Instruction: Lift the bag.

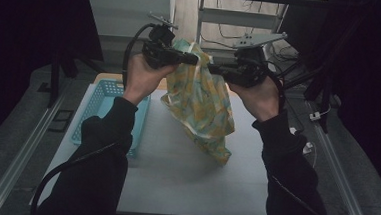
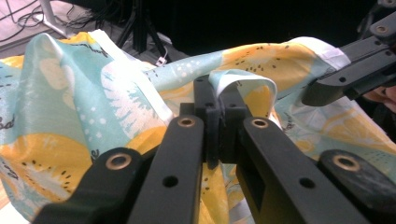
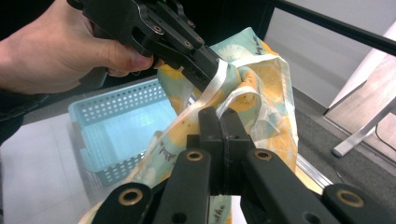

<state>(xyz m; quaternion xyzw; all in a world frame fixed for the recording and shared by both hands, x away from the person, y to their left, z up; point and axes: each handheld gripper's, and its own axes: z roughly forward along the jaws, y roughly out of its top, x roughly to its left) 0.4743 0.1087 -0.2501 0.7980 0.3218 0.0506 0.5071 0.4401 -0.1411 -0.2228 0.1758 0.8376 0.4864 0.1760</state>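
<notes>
basket (image 1: 95, 112): you're seeing it sitting pale blue, perforated, at the table's (image 1: 184, 177) left edge | cables (image 1: 233, 37): lying tangled on the floor beyond its far edge

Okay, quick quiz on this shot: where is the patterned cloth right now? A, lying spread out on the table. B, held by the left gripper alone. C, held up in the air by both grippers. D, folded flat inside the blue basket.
C: the left hand-held gripper and the right hand-held gripper each pinch the top edge of the cloth, which hangs above the table, beside the blue basket.
</notes>
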